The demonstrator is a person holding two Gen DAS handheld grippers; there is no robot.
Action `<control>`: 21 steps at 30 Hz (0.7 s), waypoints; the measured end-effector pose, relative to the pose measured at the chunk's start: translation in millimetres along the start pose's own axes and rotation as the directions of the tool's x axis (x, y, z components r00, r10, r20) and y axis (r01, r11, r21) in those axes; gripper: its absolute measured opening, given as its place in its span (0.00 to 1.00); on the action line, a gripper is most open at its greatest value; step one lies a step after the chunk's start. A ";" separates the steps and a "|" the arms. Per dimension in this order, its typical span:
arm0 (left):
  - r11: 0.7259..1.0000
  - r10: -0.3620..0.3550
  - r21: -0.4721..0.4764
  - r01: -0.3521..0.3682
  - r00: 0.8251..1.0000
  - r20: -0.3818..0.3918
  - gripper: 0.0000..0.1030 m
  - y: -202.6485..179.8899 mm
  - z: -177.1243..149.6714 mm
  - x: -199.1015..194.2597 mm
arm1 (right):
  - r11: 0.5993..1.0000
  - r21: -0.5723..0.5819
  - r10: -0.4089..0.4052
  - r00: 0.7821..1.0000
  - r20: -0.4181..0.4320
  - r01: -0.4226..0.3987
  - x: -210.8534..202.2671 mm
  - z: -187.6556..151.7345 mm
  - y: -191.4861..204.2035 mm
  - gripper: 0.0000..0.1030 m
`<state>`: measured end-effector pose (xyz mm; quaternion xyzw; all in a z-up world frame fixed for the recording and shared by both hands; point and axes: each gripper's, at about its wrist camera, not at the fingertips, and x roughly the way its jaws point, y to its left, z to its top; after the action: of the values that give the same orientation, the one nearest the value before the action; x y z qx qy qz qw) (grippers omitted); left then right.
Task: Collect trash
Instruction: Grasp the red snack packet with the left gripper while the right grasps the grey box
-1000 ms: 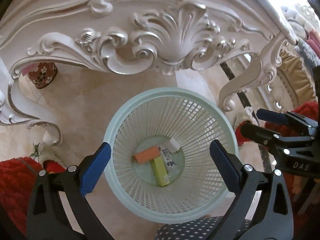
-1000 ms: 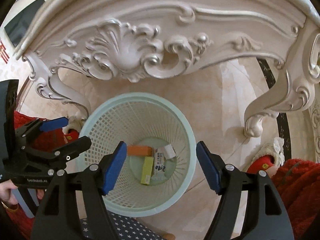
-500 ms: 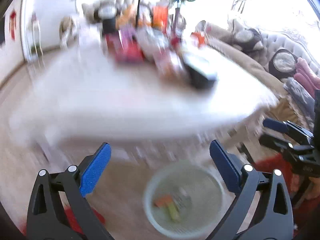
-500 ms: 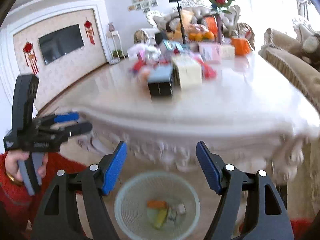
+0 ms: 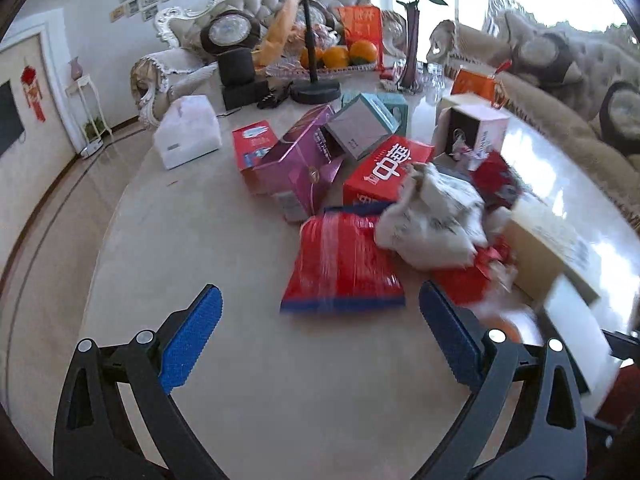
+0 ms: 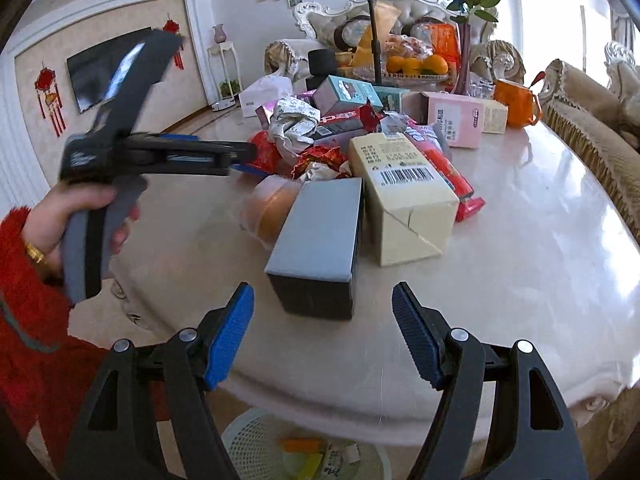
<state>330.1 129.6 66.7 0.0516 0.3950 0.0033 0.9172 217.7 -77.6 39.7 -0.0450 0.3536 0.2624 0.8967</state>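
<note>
Both claws are held wide apart with nothing between their blue pads. Right claw hangs over the near edge of the shiny counter, and below that edge sits a pale basket on the floor with a few small bits of trash in it. Just past this claw stands a gray box, and a cream carton leans right beside it. Left claw hangs over a bare part of the counter, with a flat red packet just ahead of it. A crumpled white bag lies on the packet's far corner. Behind them is a heap of red, purple and pink boxes. A hand in a fuzzy red sleeve grips the left claw's handle. Far back are oranges on a tray and a rose in a vase.
</note>
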 end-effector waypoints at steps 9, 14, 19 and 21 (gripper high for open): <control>0.999 0.002 0.047 0.001 0.998 -0.063 0.93 -4.9 19.8 42.7 | 0.999 -0.006 -0.033 0.999 -0.002 0.033 12.8 7.2 -2.6 0.52; 0.998 0.022 0.066 -0.015 0.995 -0.102 0.93 -8.5 30.5 58.4 | 0.999 -0.011 -0.045 0.999 0.008 0.046 17.2 7.0 1.2 0.52; 0.998 -0.040 0.036 0.044 0.993 -0.115 0.71 -5.8 30.0 61.8 | 1.000 0.003 -0.013 1.000 0.012 0.013 10.9 4.5 -2.4 0.38; 0.996 -0.091 0.008 0.093 0.989 -0.113 0.54 -2.0 27.1 58.0 | 0.999 0.027 0.019 1.000 0.018 -0.019 3.1 -0.6 -5.8 0.38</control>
<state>389.6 127.8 43.0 0.0388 0.4480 -0.0387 0.8923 222.1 -81.4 36.6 -0.0270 0.3497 0.2664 0.8978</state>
